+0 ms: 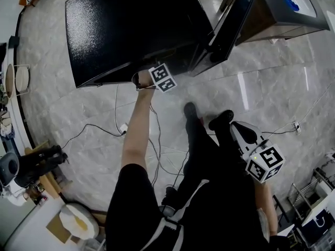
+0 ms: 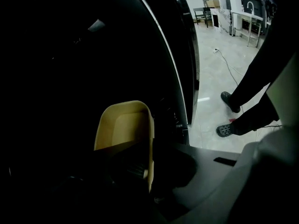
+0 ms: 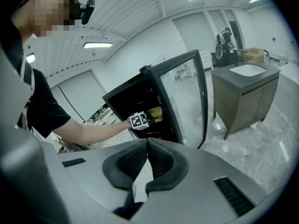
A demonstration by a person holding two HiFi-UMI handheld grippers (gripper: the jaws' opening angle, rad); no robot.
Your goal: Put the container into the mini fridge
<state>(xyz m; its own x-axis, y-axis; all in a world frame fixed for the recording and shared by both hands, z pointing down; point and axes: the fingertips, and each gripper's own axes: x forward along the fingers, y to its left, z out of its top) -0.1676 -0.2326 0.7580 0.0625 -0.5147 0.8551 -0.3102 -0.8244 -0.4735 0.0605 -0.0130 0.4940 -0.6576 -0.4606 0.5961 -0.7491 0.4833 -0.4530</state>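
The mini fridge stands on the floor with its glass door swung wide, and I'm reaching my left claw into its opening. The inside is too dark for me to tell what, if anything, is already on its shelves.

The container, a yellow open-topped tub, is inside that opening, carried on my left claw, whose jaws are pinched down on one side wall near the rim. The part of its inside that I can see looks empty.

I judge it a light, thin-walled plastic tub: smooth, a little springy, and liable to twist when held by one wall. A hold on the rim suits it, set down level and gently.

My right claw hangs back by my side, its jaws together with nothing between them.
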